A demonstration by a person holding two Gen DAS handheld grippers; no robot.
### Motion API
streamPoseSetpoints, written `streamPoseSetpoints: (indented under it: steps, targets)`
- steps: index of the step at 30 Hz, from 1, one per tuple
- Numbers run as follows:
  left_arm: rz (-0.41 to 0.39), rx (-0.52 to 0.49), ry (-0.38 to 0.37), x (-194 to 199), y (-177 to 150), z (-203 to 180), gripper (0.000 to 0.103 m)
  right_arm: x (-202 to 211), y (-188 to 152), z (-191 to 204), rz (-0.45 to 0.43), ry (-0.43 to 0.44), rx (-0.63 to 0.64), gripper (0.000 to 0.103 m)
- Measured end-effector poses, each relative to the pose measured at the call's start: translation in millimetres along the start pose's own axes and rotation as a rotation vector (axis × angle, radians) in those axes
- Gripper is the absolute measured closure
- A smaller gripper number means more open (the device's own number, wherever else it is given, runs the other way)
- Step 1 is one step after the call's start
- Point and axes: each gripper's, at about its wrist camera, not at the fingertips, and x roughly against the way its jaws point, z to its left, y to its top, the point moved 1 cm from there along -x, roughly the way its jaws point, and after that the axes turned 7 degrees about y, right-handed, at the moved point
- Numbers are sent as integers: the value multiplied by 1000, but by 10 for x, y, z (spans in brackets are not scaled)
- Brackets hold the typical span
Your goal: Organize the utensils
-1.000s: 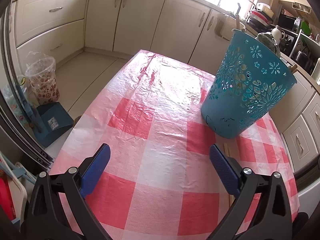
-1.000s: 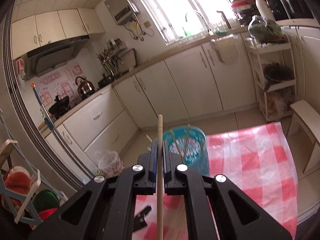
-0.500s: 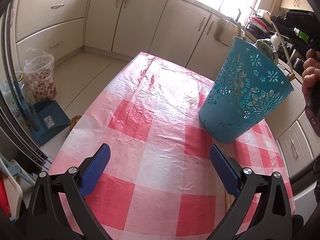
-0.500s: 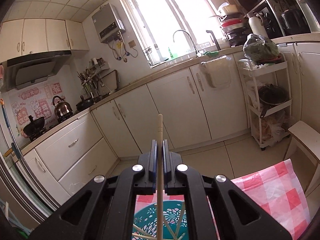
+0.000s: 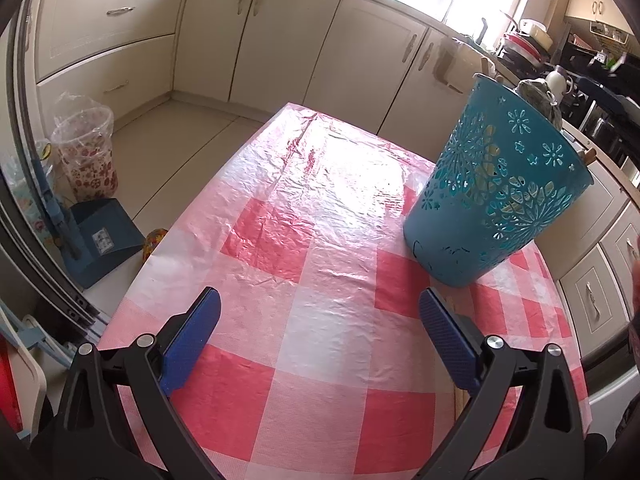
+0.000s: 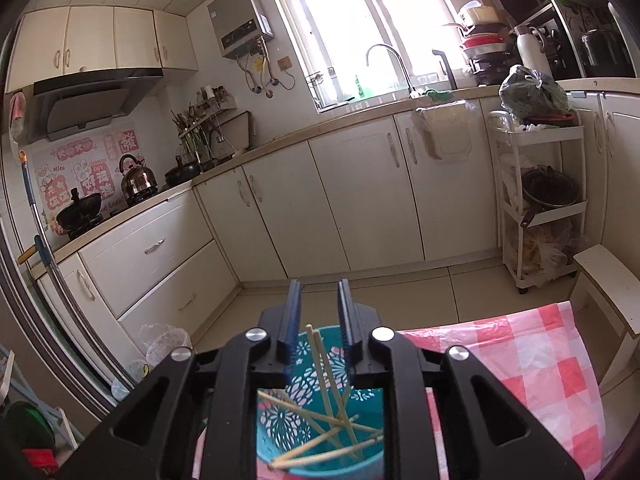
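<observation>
Hovering over the teal basket (image 6: 320,432), the right gripper (image 6: 319,312) is parting its jaws with nothing pressed between the pads.

Jaws are standing narrowly apart and opening; a pale wooden chopstick (image 6: 326,376) is leaning upright in the gap below the blue pads, its lower end down inside the basket, touching neither pad as far as I can tell. Several more chopsticks are lying crossed in the basket's bottom. The left gripper (image 5: 320,332) is sitting wide and empty, pointing down over the red-and-white checked tablecloth (image 5: 304,280). From that view the basket (image 5: 496,184) is standing upright near the cloth's right edge, beyond the right-hand pad. One further stick (image 5: 451,304) is lying on the cloth just beside that pad, mostly hidden.
</observation>
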Motion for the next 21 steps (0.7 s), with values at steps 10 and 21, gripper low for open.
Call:
streamPoseSetpoints:
  steps: [10, 21]
  targets:
    - [-18, -38, 30, 48, -12, -62, 8, 751, -948, 97, 155, -34, 51, 74]
    - [-9, -39, 36, 38, -8, -47, 8, 106, -1864, -25, 488, -65, -52, 80]
